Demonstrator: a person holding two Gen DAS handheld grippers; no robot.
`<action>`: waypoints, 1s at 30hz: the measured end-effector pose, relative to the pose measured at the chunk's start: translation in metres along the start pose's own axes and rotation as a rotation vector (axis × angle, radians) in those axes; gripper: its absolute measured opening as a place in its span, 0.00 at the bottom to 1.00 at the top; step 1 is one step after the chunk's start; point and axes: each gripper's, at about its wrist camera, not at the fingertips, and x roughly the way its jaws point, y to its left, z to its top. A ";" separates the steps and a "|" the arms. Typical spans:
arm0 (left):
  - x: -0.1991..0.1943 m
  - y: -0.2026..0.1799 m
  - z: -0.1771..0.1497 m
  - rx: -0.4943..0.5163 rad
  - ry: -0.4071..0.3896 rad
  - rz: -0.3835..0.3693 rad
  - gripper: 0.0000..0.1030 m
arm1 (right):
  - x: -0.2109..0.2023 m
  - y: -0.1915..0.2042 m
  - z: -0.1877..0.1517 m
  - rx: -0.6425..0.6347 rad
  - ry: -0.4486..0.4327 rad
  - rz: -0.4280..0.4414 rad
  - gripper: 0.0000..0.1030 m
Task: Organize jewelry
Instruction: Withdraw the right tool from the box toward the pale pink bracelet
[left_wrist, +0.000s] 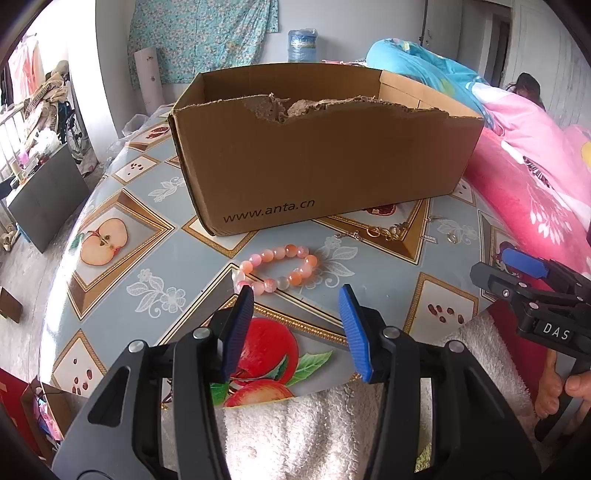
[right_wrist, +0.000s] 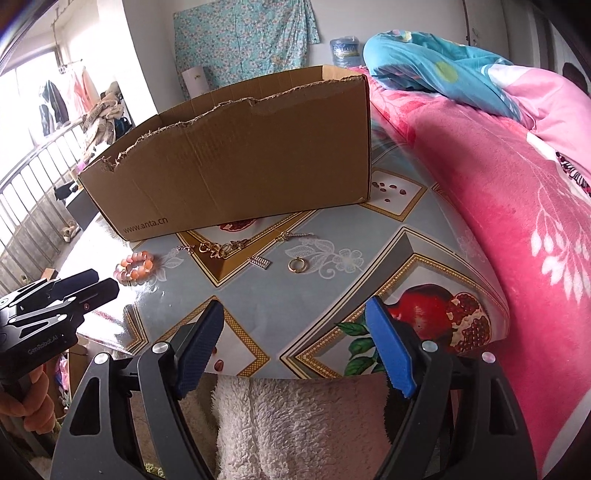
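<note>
A pink and orange bead bracelet (left_wrist: 275, 268) lies on the fruit-print tablecloth (left_wrist: 147, 236) just ahead of my left gripper (left_wrist: 297, 293), which is open with nothing between its blue pads. A gold chain (left_wrist: 388, 232), a small silver piece (left_wrist: 429, 239) and a ring (left_wrist: 451, 238) lie further right, near the cardboard box (left_wrist: 317, 155). My right gripper (right_wrist: 295, 314) is open and empty, hovering short of the gold ring (right_wrist: 296, 264), the silver piece (right_wrist: 260, 262) and the gold chain (right_wrist: 218, 249). The bracelet (right_wrist: 136, 267) sits left of them.
The open box (right_wrist: 236, 162) with a torn rim stands at the back of the table. A pink quilt (right_wrist: 498, 206) crowds the table's right edge. A fluffy white towel (right_wrist: 295, 424) lies under both grippers. A person's hand (left_wrist: 576, 387) holds the right gripper's handle.
</note>
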 end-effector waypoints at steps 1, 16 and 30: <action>0.000 -0.001 0.000 -0.002 0.002 0.005 0.44 | 0.000 -0.001 0.000 0.003 0.000 0.005 0.75; 0.002 -0.008 0.005 -0.002 0.023 0.039 0.44 | 0.003 -0.011 -0.003 0.007 -0.007 0.036 0.75; 0.007 -0.011 0.005 -0.007 0.046 0.038 0.44 | 0.004 -0.009 -0.004 -0.016 -0.007 0.022 0.75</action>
